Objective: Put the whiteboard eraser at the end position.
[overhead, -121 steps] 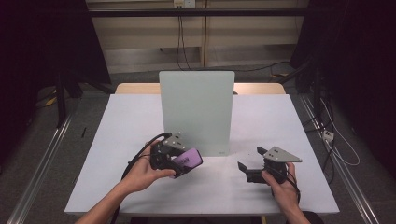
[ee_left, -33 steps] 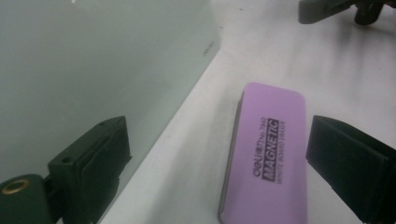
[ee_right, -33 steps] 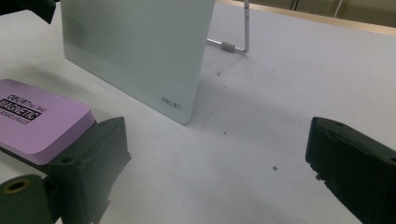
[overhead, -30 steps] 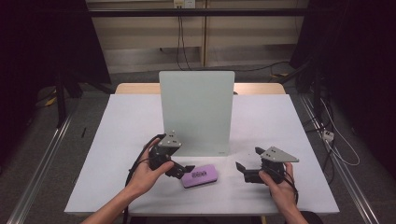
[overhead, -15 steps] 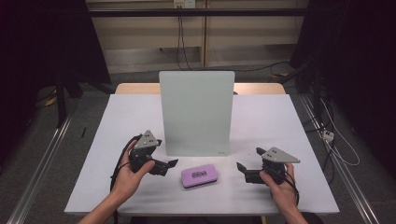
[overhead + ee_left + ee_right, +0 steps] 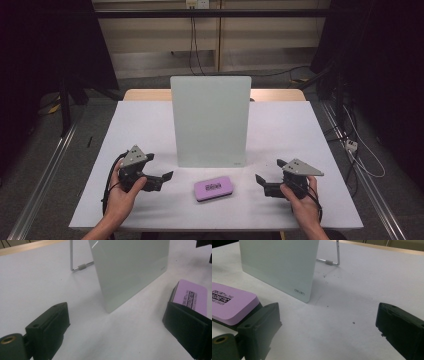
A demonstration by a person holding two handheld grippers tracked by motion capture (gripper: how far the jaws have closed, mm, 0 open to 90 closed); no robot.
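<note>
Although the high view gives me the whole table (image 6: 150,125), parts of the scene stay out of reach: the upright whiteboard (image 6: 210,122) hides whatever table surface lies behind it, my forearms are cut off at the bottom edge, and the print on the eraser (image 6: 214,188) is only a dark smudge from up there. From the left gripper view the eraser is half covered by my own jaw and its label is too slanted to read. From the right gripper view I can read "MAGNETIC" in white on a black band on the eraser's top, with a smaller line above it that looks like "deli" but is too fine to be sure of, and the left part of the eraser runs off the frame. On the whiteboard's lower corner I read "deli" in pale grey (image 6: 299,291). A thin metal stand (image 6: 332,257) props the board from behind. The eraser is a flat, rounded-corner block, purple on top with a dark base, lying flat on the white table just in front of the board, between my two grippers and touching neither. My left gripper (image 6: 162,178) has its jaws spread wide with nothing between them; my right gripper (image 6: 261,181) is likewise released and grasps nothing.
</note>
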